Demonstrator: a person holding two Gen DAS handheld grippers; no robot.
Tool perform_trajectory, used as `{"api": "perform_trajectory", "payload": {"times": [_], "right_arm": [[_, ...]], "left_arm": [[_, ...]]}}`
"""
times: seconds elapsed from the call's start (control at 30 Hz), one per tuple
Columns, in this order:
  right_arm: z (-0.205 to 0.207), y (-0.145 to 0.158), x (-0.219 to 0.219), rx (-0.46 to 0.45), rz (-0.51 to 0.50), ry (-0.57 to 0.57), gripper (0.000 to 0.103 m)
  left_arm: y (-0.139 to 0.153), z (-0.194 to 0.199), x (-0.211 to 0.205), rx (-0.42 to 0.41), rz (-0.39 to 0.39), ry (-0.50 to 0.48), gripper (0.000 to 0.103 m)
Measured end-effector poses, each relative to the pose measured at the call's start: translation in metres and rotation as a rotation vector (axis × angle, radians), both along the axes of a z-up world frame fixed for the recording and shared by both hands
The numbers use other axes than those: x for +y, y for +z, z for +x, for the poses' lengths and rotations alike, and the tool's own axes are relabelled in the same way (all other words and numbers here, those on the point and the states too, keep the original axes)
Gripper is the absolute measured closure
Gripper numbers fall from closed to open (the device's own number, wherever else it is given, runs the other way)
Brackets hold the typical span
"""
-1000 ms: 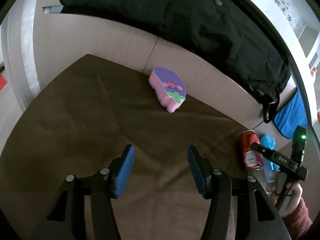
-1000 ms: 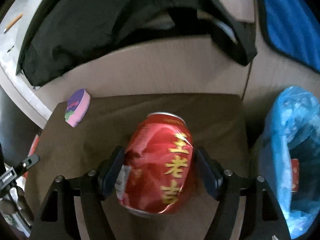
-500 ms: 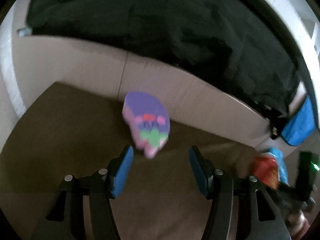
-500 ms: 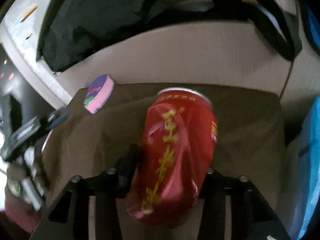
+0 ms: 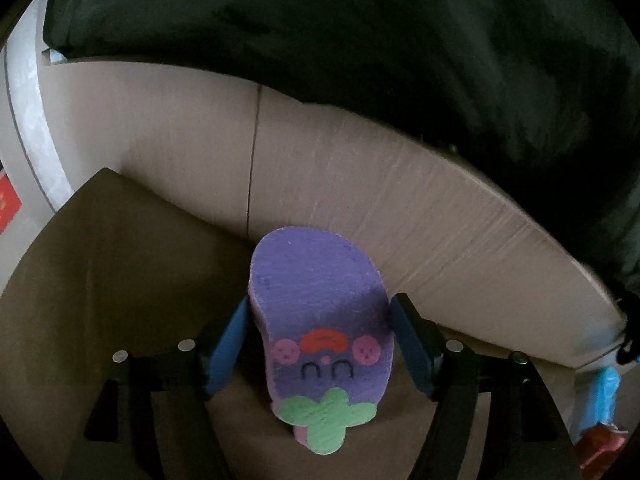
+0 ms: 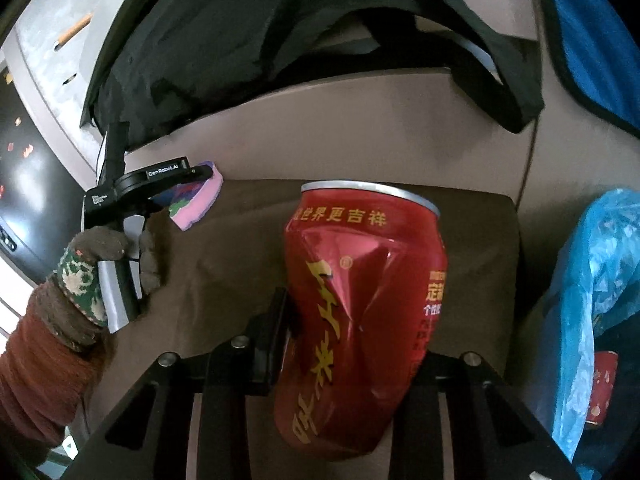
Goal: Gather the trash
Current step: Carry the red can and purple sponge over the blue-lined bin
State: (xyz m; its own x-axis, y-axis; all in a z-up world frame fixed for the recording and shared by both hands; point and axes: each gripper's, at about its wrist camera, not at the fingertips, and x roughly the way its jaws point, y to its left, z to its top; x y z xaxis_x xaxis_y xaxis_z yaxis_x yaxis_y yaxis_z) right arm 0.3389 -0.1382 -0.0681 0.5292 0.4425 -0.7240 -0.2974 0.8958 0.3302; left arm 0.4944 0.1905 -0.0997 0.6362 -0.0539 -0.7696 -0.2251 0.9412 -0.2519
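Left wrist view: the left tongs point(image 5: 320, 344) stand spread, one purple-and-pink sponge point(image 5: 320, 320) between the two blue pads point(image 5: 226, 350), gaps on both sides, resting on the brown surface point(image 5: 120, 260) before a beige panel point(image 5: 400, 184).

Right wrist view: the right tongs point(image 6: 352, 344) are clenched on one dented red can point(image 6: 360, 312). One blue trash bag point(image 6: 592, 280) hangs just to their right; the sponge lies far left, flanked by the left tongs.

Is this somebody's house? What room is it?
Probably a room at home, though I can't tell which. A black jacket drapes over beige furniture, a brown mat lies below, and a blue trash bag waits for the crushed red can and purple sponge.
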Motion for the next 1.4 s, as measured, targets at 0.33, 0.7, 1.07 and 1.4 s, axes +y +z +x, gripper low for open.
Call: {"api": "perform_trajectory", "payload": {"times": [0.33, 0.7, 1.07, 1.4], "right_arm": [[-0.006, 0.011, 0.007, -0.022, -0.014, 0.015, 0.074], [-0.041, 0.046, 0.013, -0.086, -0.012, 0.044, 0.074], [-0.079, 0.071, 0.001, -0.15, -0.029, 0.068, 0.074], [-0.107, 0.115, -0.057, -0.274, -0.035, 0.006, 0.074]], "left_arm": [[0.016, -0.029, -0.011, 0.0, 0.048, -0.068, 0.036], [0.086, -0.145, -0.06, -0.168, 0.07, -0.213, 0.036], [0.111, -0.217, -0.112, -0.229, 0.038, -0.3, 0.036], [0.16, -0.254, -0.179, -0.387, 0.038, -0.382, 0.036]]}}
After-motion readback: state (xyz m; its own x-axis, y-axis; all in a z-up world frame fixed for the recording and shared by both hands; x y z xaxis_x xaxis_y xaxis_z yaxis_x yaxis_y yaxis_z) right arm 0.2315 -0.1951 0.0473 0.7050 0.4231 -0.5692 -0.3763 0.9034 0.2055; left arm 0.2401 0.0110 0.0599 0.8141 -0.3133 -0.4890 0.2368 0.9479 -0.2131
